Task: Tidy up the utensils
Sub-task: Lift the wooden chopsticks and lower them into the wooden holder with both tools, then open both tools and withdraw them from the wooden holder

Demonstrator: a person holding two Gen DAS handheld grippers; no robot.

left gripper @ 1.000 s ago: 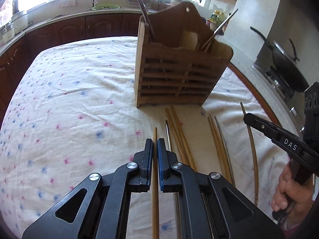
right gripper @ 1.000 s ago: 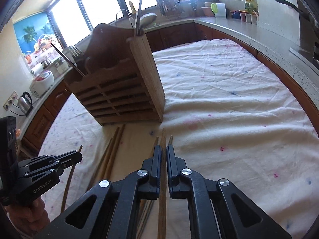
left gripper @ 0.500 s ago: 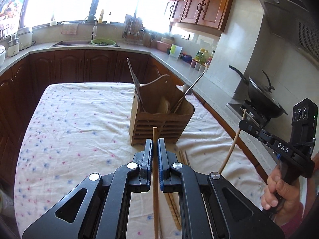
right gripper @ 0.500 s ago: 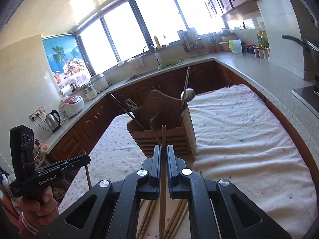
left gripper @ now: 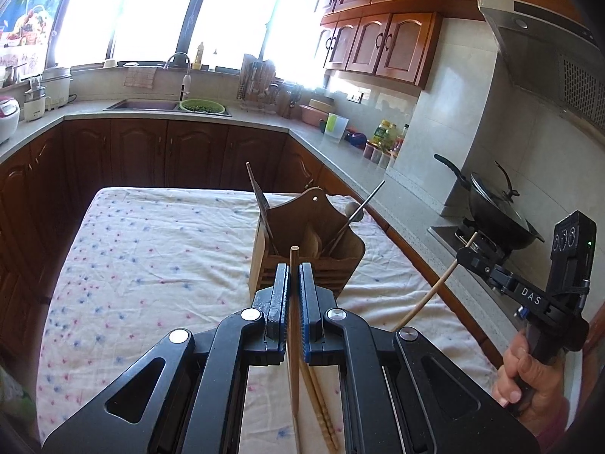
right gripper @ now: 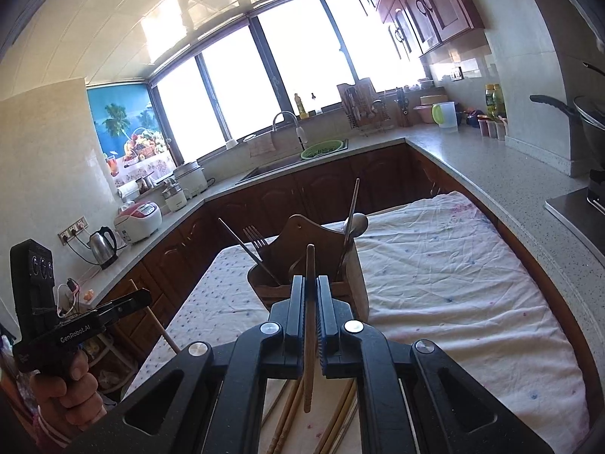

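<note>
Your 2 raised chopsticks, pale wood, each point toward the slatted wooden utensil holder standing upright on the flowered cloth, while more chopsticks lie flat nearer you.

Two handheld grippers: the left gripper and the right gripper. Each clamps one wooden chopstick, so two chopsticks are lifted. One wooden utensil holder stands on one cloth-covered table. Several more loose chopsticks lie on the cloth; their exact number is hidden. The holder contains one fork, one spoon and a few upright sticks.
</note>
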